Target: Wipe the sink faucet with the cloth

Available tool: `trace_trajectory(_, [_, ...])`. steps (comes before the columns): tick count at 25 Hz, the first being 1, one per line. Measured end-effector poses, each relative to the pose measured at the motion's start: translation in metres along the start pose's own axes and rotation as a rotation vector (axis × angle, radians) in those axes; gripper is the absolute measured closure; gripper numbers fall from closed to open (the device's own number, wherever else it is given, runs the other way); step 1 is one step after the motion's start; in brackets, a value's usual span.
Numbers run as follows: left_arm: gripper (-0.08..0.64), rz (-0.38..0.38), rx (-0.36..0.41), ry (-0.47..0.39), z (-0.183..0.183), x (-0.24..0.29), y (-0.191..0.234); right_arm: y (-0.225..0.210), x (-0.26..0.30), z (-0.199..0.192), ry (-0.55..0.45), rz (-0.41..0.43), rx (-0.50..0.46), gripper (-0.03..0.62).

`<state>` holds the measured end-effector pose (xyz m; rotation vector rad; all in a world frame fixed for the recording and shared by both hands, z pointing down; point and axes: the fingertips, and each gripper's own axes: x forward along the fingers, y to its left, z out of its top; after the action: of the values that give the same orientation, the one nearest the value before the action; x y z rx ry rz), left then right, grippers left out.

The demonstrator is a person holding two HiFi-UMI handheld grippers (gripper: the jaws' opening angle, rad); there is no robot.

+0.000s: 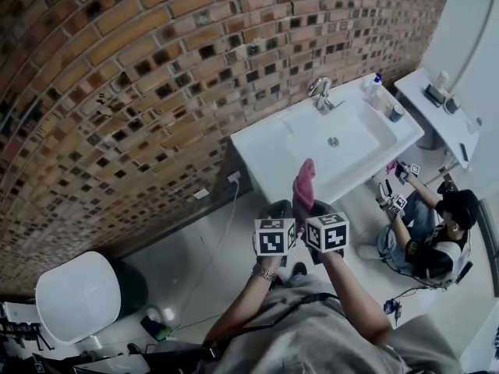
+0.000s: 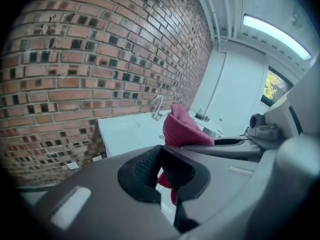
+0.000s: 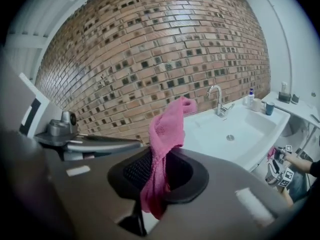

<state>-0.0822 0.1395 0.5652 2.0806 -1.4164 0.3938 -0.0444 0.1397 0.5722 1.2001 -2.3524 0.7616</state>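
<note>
Right gripper [image 3: 159, 170] has its fingers clamped on the pink cloth [image 3: 167, 129], held up well short of the faucet [image 3: 216, 100], presumably ready to wipe. Left gripper [image 2: 161, 166] looks closed and empty.

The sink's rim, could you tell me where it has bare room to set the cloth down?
Bare: the rim left of the faucet and the basin around the drain. Crowded: the corner right of the faucet, with a bottle and cup.

I see cloth [image 1: 303, 184] pink, sink [image 1: 265, 150] white, faucet [image 1: 320, 92] chrome, wall [image 1: 117, 92] orange-brown brick w/ dark sq insets, floor [image 1: 210, 248] pale grey.
</note>
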Motion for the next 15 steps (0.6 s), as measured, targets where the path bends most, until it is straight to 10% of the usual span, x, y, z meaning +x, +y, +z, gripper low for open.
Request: trace_trajectory(15, [0.552,-0.01,0.09,-0.03,0.011,0.001,-0.043,-0.003,-0.049,0.015,-0.111,0.06,0.051,0.535])
